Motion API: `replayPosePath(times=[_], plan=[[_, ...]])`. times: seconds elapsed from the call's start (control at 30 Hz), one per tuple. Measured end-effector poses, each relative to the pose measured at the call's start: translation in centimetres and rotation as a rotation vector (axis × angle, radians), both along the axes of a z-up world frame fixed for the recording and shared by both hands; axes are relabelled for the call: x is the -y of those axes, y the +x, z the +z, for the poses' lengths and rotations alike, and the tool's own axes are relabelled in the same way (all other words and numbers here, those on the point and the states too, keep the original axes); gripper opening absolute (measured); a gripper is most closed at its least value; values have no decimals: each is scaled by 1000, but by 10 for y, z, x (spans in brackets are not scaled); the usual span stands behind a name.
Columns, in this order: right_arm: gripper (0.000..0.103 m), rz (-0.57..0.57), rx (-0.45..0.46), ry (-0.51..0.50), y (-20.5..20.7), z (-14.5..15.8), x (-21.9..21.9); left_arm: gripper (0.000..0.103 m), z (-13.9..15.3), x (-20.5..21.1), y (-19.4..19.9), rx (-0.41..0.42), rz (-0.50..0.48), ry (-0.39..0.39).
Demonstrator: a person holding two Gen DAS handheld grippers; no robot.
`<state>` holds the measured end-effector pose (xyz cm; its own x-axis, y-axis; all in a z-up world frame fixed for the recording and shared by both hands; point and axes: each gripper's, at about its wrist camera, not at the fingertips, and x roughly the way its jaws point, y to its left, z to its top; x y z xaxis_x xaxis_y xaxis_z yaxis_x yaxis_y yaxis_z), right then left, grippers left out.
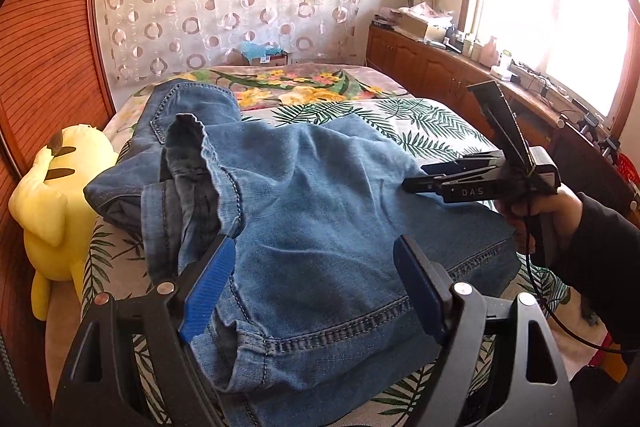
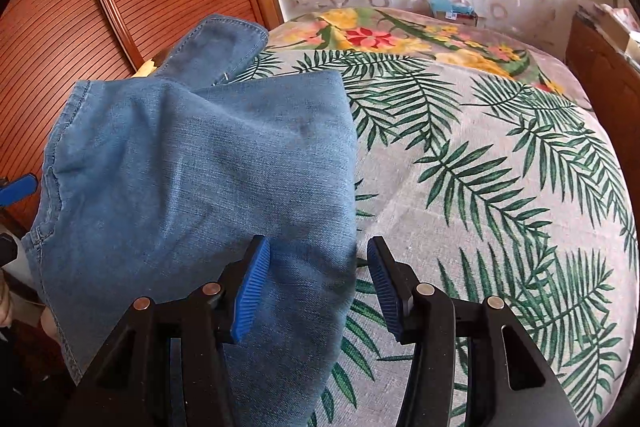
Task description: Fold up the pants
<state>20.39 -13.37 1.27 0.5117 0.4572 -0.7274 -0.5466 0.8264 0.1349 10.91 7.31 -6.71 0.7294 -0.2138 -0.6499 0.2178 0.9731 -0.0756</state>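
Blue denim pants [image 1: 320, 195] are lying partly folded on a leaf-print bedcover [image 2: 500, 187].
A yellow plush toy [image 1: 60, 195] is sitting at the left bed edge, just beside them. Left gripper [image 1: 316, 291] and right gripper [image 2: 316, 283] are both gaping, clasping nothing; the pants' long axis is running near-to-far.

The left hand-held gripper [image 1: 316, 287] is black plastic with ribbed blue pads [image 1: 208, 291] and silver screws. The right hand-held gripper [image 1: 416, 183] is black, lettered "DAS", trailing a thin black cable [image 1: 560, 323]; its hand [image 1: 536, 215] wears a black sleeve [image 1: 604, 251].
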Motion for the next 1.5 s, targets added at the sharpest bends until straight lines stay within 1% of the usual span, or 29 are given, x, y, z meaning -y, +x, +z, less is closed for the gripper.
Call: replayPosePath(times=[0.1,0.13,0.23,0.27,0.3,0.37,0.4,0.5,0.57,0.63,0.7,0.77,0.83,0.9,0.97,1.03,1.07,1.1,1.17,1.2,1.23,1.3,1.5], plan=[[52,0,4,11,1,-5,-5,82,-1,1,1,-3,-1,2],[50,2,2,16,2,-6,-7,82,-2,1,1,-3,-2,1],[25,17,-4,21,2,-8,-12,82,-3,1,1,-7,-1,0],[12,36,-15,38,1,-7,-12,82,-3,1,2,-8,0,0],[10,43,-20,53,-1,-6,-12,82,-3,3,1,-9,1,0],[8,28,26,58,-9,3,-9,82,-2,3,2,-7,0,-1],[8,19,52,74,-14,12,-6,82,-1,3,2,-5,0,1],[8,-18,128,70,-29,40,7,82,5,6,2,8,-4,2],[8,-43,154,72,-36,59,22,82,9,9,2,21,-8,0],[8,-83,191,53,-43,75,41,82,13,13,2,31,-15,-1],[8,-145,220,29,-44,83,65,82,16,18,4,38,-22,-1],[8,-216,205,6,-38,80,93,82,16,25,7,39,-34,-3],[8,-262,176,-16,-31,67,115,82,16,33,12,36,-48,-5],[10,-272,127,-27,-23,46,132,82,16,44,18,33,-68,-4],[11,-286,118,-39,-20,31,141,82,15,57,24,29,-88,-4],[21,-297,100,-38,-19,20,148,82,13,71,29,22,-108,-3],[33,-308,93,-36,-18,16,153,82,12,79,32,15,-118,-1],[41,-310,86,-28,-19,12,158,82,11,84,33,12,-126,2],[45,-290,76,-11,-29,5,158,82,8,100,37,5,-146,7],[48,-297,73,-20,-32,1,160,82,6,107,39,0,-155,8],[48,-302,72,-26,-35,-1,164,82,4,114,42,-6,-164,9],[49,-299,65,-3,-44,-6,172,82,-1,124,45,-14,-178,16],[53,-311,44,37,-60,-13,174,82,-23,145,56,-71,-195,48]])
